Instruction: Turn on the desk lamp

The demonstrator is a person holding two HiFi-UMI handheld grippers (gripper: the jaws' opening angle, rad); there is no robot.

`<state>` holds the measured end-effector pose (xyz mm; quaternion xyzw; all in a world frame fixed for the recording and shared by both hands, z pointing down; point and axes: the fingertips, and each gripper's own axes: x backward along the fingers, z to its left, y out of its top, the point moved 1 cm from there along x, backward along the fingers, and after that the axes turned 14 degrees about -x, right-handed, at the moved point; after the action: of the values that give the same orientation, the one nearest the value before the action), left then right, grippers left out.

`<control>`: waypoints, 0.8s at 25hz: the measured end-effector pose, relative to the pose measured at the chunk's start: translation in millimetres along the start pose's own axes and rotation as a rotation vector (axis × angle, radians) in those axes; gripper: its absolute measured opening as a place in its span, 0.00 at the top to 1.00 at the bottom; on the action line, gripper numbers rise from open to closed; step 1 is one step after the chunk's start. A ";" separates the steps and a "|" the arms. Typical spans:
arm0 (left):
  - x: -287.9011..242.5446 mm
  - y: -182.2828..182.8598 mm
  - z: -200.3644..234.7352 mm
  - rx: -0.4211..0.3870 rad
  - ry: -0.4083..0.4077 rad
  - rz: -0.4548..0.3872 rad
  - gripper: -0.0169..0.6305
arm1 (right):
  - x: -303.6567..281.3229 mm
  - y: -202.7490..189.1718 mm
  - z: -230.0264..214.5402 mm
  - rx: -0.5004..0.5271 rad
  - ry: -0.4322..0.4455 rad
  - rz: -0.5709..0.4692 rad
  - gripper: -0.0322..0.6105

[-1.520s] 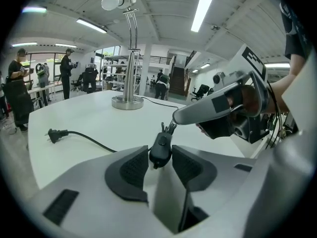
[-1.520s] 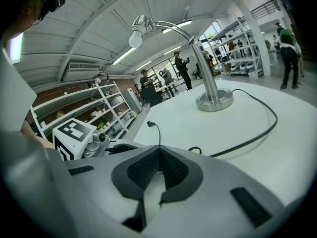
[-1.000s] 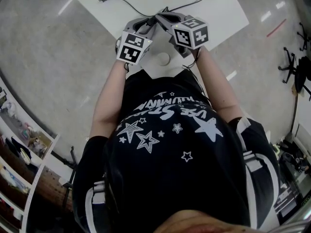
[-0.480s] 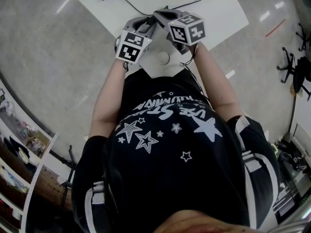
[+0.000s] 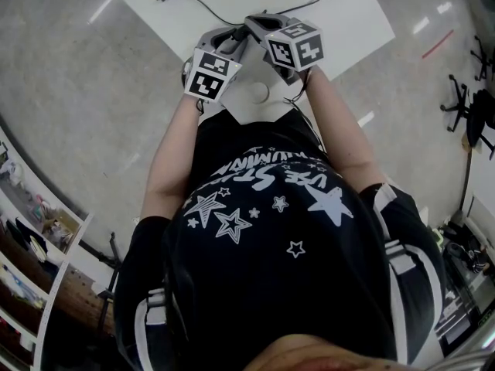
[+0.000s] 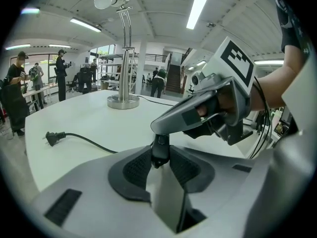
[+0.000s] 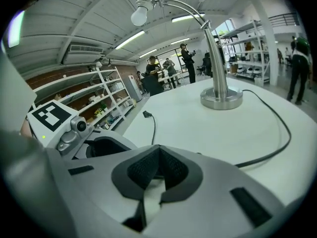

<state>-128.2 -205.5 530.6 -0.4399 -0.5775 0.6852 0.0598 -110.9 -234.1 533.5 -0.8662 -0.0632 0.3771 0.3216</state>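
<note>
The desk lamp (image 6: 124, 48) stands far across the white table (image 6: 89, 120), a steel base (image 7: 221, 97) and curved neck ending in a white bulb (image 7: 139, 15). Its black cord (image 7: 277, 143) runs to where both grippers meet. My left gripper (image 6: 159, 158) is shut on a small black switch piece (image 6: 159, 150) that sits between its pads. My right gripper (image 6: 156, 128) reaches in from the right, jaws together, with its tip resting on top of that piece. In the right gripper view the right gripper (image 7: 157, 155) hides the switch. The cord's plug (image 6: 51, 137) lies loose on the table.
Both grippers (image 5: 241, 31) work over the near corner of the table (image 5: 348, 14), close to the person's body. Grey floor surrounds it. Shelves (image 7: 106, 90) stand to the left, and people (image 6: 62, 73) stand at benches in the background.
The right gripper has edged slightly up and left toward the left gripper's tips. The left gripper has stayed put.
</note>
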 end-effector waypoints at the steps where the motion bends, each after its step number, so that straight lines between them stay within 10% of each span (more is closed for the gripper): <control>1: -0.1 -0.5 -0.5 0.003 -0.001 -0.001 0.77 | -0.2 -0.5 -1.9 -0.011 -0.004 -0.001 0.94; 20: 2.1 0.7 3.4 0.044 -0.006 -0.015 0.77 | 10.3 -2.7 11.4 0.069 -0.003 -0.013 0.94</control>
<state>-131.5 -207.0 528.7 -0.4318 -0.5658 0.6986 0.0729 -111.2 -222.6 523.0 -0.8537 -0.0564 0.3783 0.3535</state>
